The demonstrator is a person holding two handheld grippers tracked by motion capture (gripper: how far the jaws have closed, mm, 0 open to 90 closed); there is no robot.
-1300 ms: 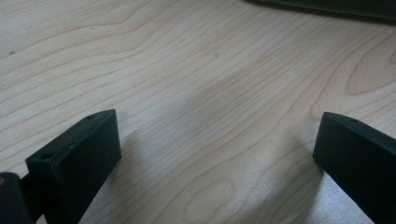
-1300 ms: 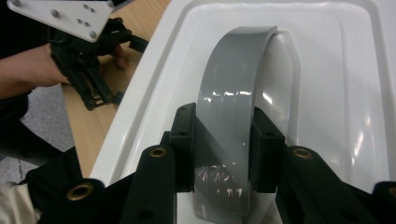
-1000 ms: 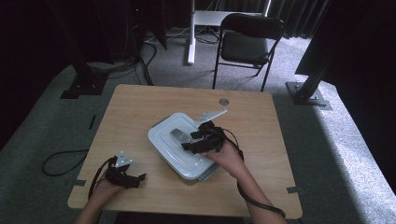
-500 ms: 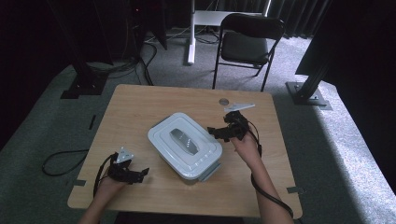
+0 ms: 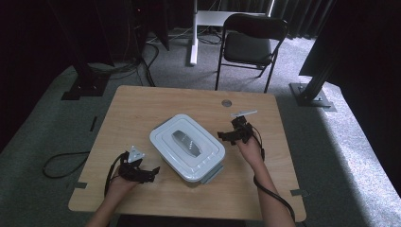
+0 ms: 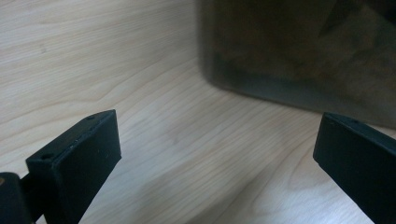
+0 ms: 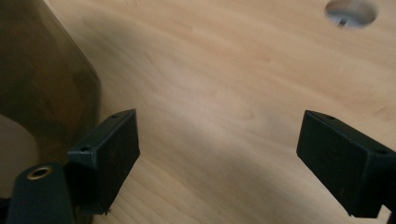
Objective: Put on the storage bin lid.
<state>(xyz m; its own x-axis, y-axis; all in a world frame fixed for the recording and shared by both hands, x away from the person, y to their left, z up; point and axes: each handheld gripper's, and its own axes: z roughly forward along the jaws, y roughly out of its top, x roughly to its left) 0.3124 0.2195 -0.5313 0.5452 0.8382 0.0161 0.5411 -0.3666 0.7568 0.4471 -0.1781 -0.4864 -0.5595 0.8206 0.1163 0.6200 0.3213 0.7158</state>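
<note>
Your right gripper (image 5: 226, 135) had just spread wide beside the box (image 5: 187, 146), holding nothing; your left gripper (image 5: 152, 173) gaped near its front corner. The box sat mid-table (image 5: 142, 109), lidded. You seemed between holds; next, probably the grey latch (image 5: 213, 173).

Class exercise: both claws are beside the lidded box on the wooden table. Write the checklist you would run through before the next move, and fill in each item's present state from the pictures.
1. Left claw open with nothing between its jaws: ok; bare wood shows between them in the left gripper view.
2. Right claw open and empty: ok; its jaws have just been opening, with bare wood between them.
3. White rectangular plastic box with grey lid handle resting flat on the light wooden table: ok.
4. Lid seated on the box: ok, as far as the high view shows.
5. Grey side latch fastened: cannot tell.
6. Claws clear of the box: ok; one on each side, apart from it.
</note>
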